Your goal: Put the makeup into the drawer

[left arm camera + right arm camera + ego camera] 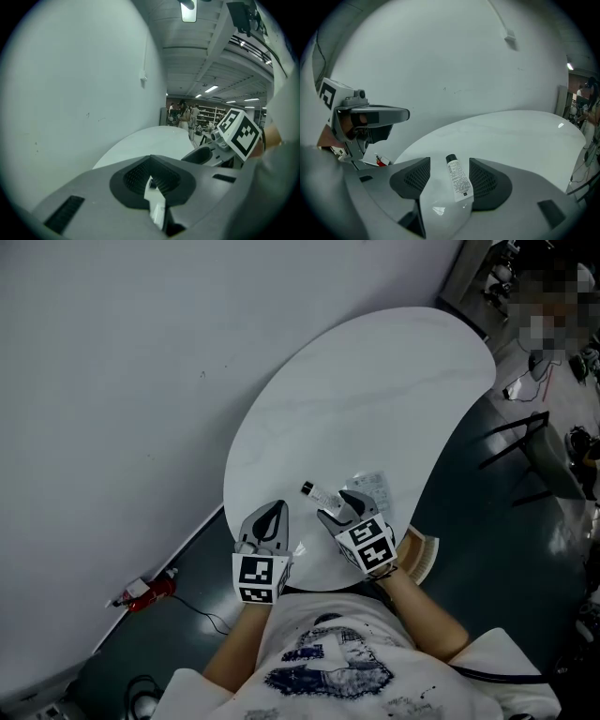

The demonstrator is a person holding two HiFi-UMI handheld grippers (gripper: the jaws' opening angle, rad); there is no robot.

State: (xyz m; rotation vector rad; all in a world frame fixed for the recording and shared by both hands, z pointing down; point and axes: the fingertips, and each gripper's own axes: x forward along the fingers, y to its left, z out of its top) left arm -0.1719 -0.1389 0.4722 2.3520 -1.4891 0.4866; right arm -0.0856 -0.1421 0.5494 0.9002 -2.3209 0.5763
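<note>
Now a small white black-capped tube [458,180] is lying between the right gripper [450,172]'s spread jaws; the left gripper [151,174]'s jaws are pressing together.

An open workshop hall: ceiling strip lights [211,88] and stocked shelves [209,116].

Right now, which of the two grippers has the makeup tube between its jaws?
The right gripper: the white, black-capped tube lies loose on the table between its open jaws. The left gripper has its jaws together, empty.
</note>
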